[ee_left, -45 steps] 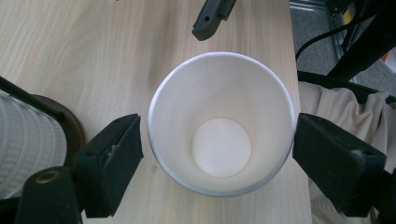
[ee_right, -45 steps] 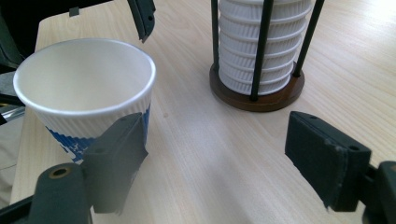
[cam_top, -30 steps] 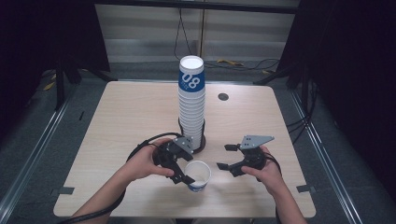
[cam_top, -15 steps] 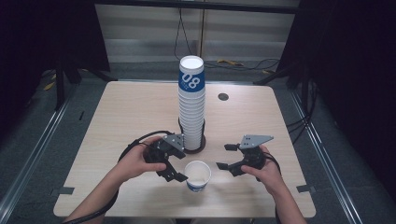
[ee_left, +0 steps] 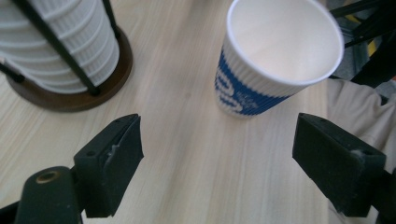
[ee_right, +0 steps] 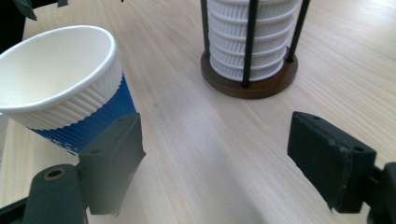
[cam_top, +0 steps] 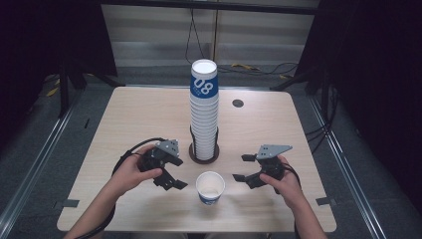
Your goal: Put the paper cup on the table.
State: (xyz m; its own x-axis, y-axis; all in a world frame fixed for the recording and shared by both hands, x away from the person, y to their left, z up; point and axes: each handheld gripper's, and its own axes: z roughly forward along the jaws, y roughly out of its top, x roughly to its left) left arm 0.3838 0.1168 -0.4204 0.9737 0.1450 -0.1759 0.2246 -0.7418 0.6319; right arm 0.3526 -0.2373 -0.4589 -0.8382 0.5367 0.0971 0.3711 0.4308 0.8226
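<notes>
A single paper cup (cam_top: 210,187) stands upright on the worktop (cam_top: 129,119), free between the left hand-held gripper (cam_top: 171,175) and right hand-held gripper (cam_top: 242,168); both are spread wide and empty, leaving clearance from the cup stack (cam_top: 204,109) in its holder.

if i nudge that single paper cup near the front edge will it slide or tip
The single cup looks like thin ribbed paper and seems empty, so probably very light. It narrows toward its base, so a push near the rim would likely tip it; a low push may slide it on the smooth table. A firm squeeze could crush it.
</notes>
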